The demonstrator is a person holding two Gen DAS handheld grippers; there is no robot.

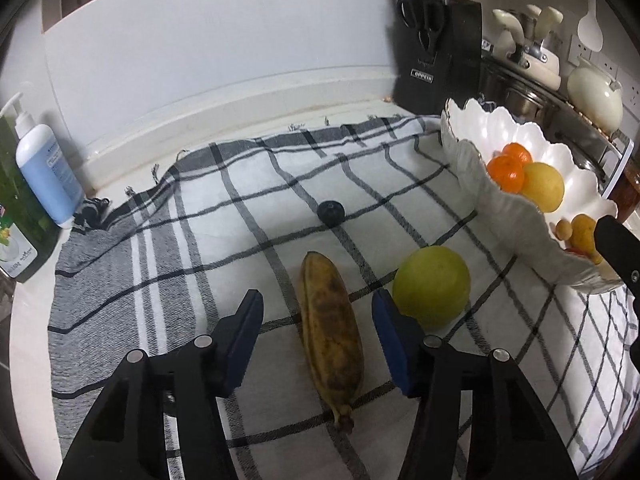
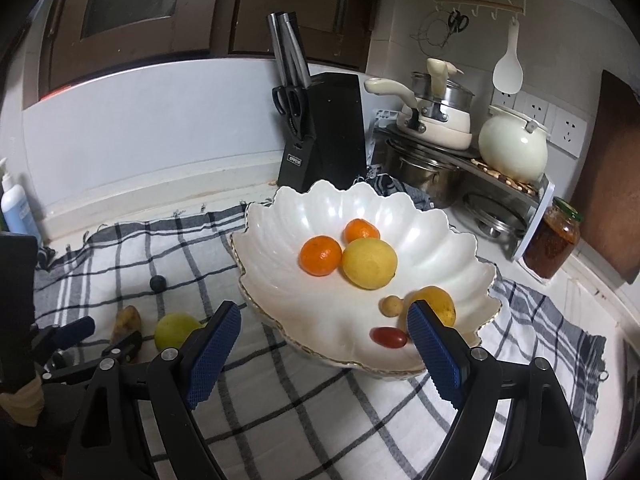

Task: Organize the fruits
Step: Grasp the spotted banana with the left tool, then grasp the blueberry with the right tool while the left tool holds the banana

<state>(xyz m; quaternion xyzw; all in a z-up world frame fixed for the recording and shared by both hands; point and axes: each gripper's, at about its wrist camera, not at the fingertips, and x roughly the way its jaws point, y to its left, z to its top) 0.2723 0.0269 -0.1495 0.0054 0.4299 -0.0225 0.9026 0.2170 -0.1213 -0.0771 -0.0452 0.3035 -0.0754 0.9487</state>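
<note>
**Both claws released over the checked cloth and bowl**

Left claw (image 1: 318, 312): released, blue-padded fingers spread wide to either side of the brown-spotted yellow banana (image 1: 332, 340), no contact visible. Banana flat on the black-and-white checked cloth (image 1: 200, 220), stem end toward camera. Round green fruit (image 1: 431, 287) just right of the banana, beside the right finger, touching or not unclear. Small dark blue round fruit (image 1: 331, 213) farther out on the cloth, well apart from both.

Right claw (image 2: 324, 322): released, empty, hovering at the near rim of the white scalloped bowl (image 2: 280, 248). Inside the bowl: two orange mandarins (image 2: 320, 256), a yellow lemon (image 2: 370, 264) touching the nearer mandarin, a small tan round fruit (image 2: 391, 305), a red cherry tomato (image 2: 389, 337), and a yellow fruit (image 2: 434, 300) partly hidden behind the right finger.

Bowl on the cloth over the white desk (image 2: 160, 208). Black knife block (image 2: 326, 132) behind it. Blue-and-white pump bottle (image 1: 44, 160) at the cloth's far left.
</note>
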